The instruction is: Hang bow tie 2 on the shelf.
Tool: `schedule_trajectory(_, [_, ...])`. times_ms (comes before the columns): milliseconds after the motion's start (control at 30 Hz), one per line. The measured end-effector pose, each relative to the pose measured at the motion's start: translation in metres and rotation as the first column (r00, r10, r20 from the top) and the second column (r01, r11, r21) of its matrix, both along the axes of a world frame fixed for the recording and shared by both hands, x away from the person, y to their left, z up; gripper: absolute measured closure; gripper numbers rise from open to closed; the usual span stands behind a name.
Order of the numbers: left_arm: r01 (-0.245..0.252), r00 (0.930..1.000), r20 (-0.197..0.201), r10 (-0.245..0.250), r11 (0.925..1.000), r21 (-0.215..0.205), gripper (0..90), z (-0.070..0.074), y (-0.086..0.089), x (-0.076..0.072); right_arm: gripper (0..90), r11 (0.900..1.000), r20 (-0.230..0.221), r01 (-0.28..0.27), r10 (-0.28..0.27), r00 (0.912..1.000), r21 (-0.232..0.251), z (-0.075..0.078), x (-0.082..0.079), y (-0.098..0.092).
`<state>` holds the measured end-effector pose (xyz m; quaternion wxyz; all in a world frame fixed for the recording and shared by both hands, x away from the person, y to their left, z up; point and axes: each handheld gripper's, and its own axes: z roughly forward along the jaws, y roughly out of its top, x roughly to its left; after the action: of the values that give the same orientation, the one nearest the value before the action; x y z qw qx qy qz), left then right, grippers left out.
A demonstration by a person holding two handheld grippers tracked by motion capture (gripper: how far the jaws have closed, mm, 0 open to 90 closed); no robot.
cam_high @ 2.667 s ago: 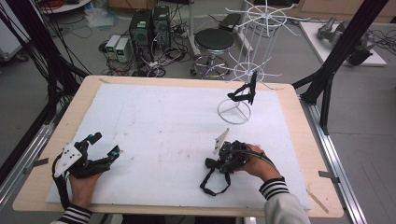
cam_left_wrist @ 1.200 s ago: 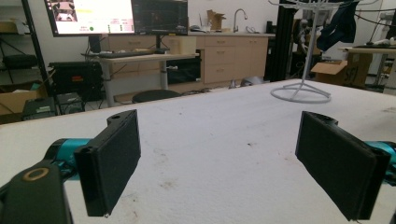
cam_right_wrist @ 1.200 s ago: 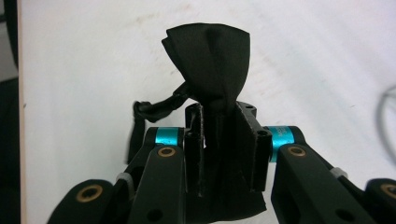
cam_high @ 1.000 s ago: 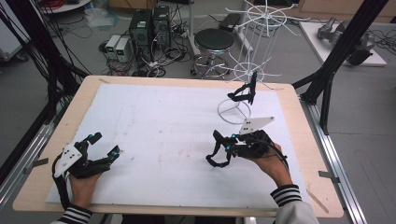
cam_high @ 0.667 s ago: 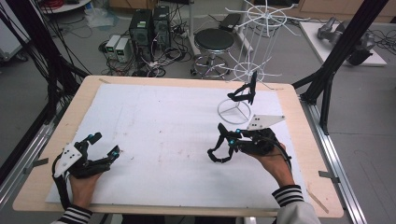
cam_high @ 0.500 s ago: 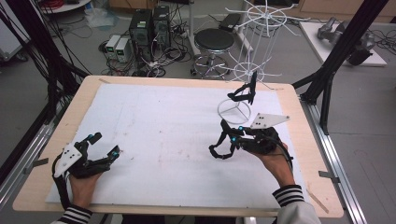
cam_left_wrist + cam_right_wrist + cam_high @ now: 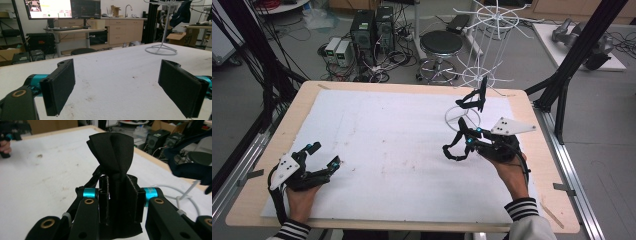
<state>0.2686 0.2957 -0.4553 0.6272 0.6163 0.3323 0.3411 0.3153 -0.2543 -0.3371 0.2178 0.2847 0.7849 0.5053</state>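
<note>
Your right tongs [image 7: 463, 141] are clamped on a folded black cloth [image 7: 112, 152], held above the white worktop [image 7: 387, 140] just in front of the white wire rack [image 7: 472, 107], where another dark cloth [image 7: 474, 99] hangs. Your left tongs [image 7: 322, 156] rest wide open and empty near the worktop's front left corner.
</note>
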Motion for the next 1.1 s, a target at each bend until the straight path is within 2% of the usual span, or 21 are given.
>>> schedule_trajectory(300, [-0.001, 1.0, 0.0, 0.001, 1.0, -0.002, 14.5, 0.0, 0.0, 0.0, 74.3, 0.996, 0.039, 0.084, -0.085, 0.9956, 0.037, 0.004, -0.001, -0.01])
schedule_trajectory(567, [-0.001, 1.0, 0.0, 0.001, 1.0, -0.002, 14.5, 0.0, 0.0, 0.0, 74.3, 0.983, 0.061, 0.162, -0.167, 0.984, 0.083, 0.009, -0.002, -0.021])
schedule_trajectory(900, [-0.002, 1.0, 0.001, 0.002, 1.0, -0.002, 14.5, 0.0, 0.0, 0.0, 74.2, 0.973, 0.074, 0.207, -0.215, 0.9738, 0.1, 0.013, -0.001, -0.032])
schedule_trajectory(1100, [-0.001, 1.0, 0.001, 0.001, 1.0, -0.002, 14.5, 0.0, 0.0, 0.0, 74.3, 0.966, 0.095, 0.237, -0.247, 0.9643, 0.104, 0.021, -0.001, -0.04])
